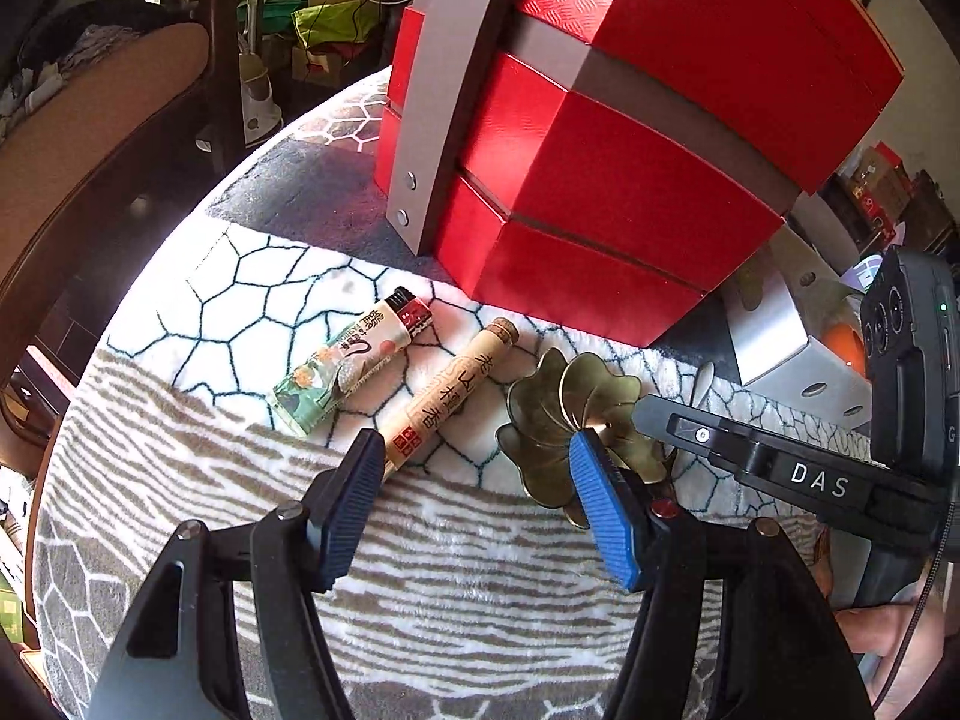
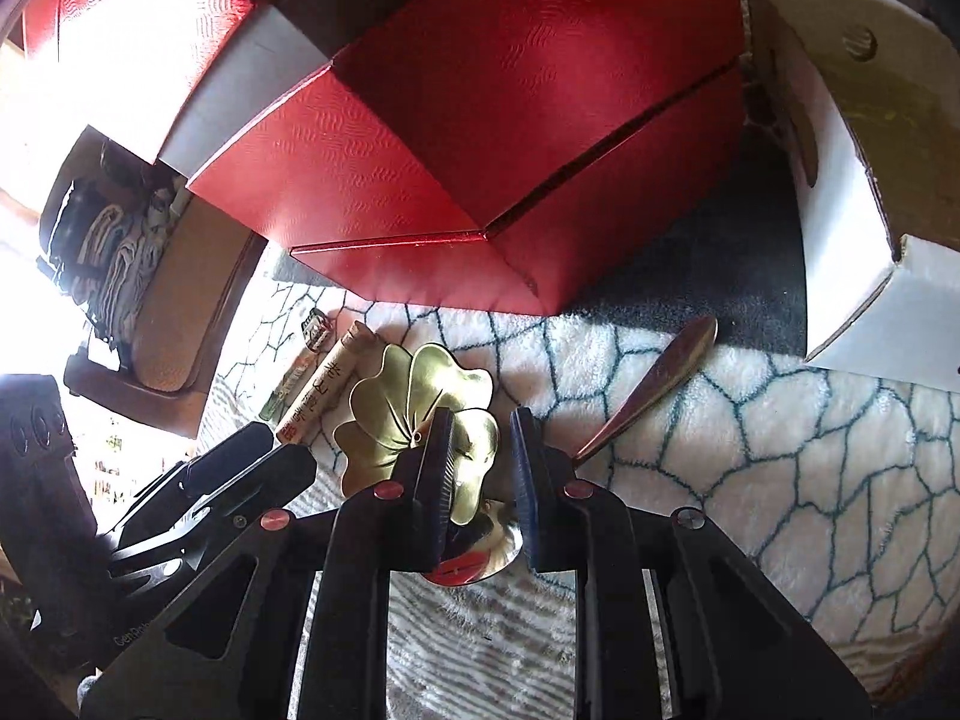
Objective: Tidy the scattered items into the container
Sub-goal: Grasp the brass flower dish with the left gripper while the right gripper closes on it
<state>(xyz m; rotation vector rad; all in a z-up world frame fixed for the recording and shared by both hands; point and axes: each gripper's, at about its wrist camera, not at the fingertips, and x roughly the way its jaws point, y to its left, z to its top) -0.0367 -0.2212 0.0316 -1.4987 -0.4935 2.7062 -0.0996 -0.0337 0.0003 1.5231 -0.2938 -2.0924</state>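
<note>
A brass leaf-shaped dish point(image 1: 558, 408) lies on the patterned blanket, also seen in the right wrist view point(image 2: 414, 408). Left of it lie an incense tube point(image 1: 447, 396) and a printed lighter point(image 1: 354, 360). My left gripper point(image 1: 474, 480) is open, its fingers straddling the tube's near end and the dish's left edge. My right gripper point(image 2: 480, 456) hangs over the dish's near edge with a narrow gap between the jaws, not clamped; it enters the left wrist view from the right. A brass spoon point(image 2: 654, 384) lies to the right.
A tall red tiered box point(image 1: 600, 138) with grey bands stands behind the items. A white open carton point(image 2: 840, 210) stands at the right. A wooden chair point(image 1: 90, 138) is beyond the table's left edge.
</note>
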